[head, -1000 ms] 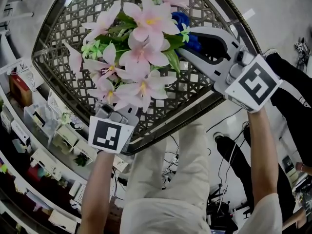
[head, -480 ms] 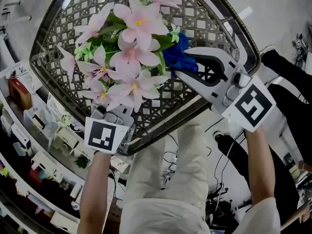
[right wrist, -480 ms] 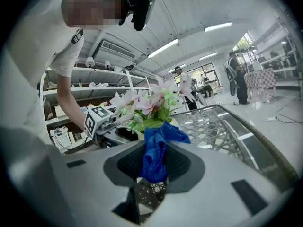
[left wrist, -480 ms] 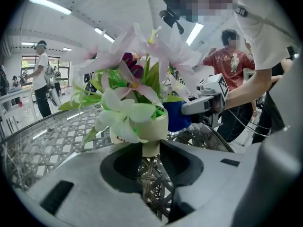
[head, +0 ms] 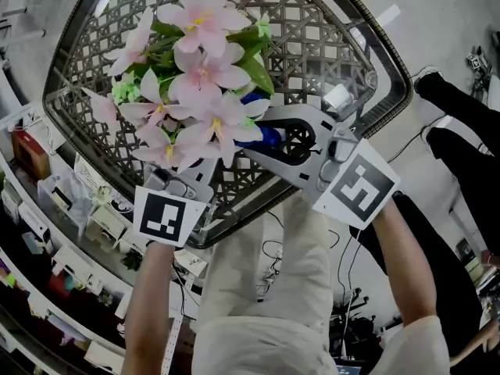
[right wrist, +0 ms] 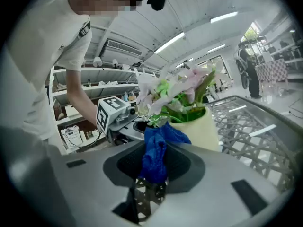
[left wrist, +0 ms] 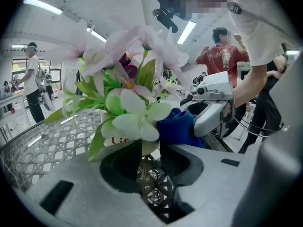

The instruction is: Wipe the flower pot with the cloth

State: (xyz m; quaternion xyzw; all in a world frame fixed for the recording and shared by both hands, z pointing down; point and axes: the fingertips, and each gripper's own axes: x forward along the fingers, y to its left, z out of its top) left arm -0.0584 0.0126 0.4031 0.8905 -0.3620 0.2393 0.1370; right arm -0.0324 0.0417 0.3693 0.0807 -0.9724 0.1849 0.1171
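A cream flower pot with pink and white flowers stands on a metal lattice table. In the head view the blooms hide the pot. My left gripper grips the pot's base from the near side, and its jaws are opening. My right gripper is shut on a blue cloth. The cloth hangs bunched between the right jaws and touches the pot's side, just right of the left gripper.
Shelves with boxes and small devices run along the left below the table edge. Cables lie on the floor. A person in dark trousers stands at the right; others stand farther off.
My right gripper has carried the blue cloth leftward and nearer, from the flowers' far right side to the pot's near side. The pot and flowers have shifted slightly away.
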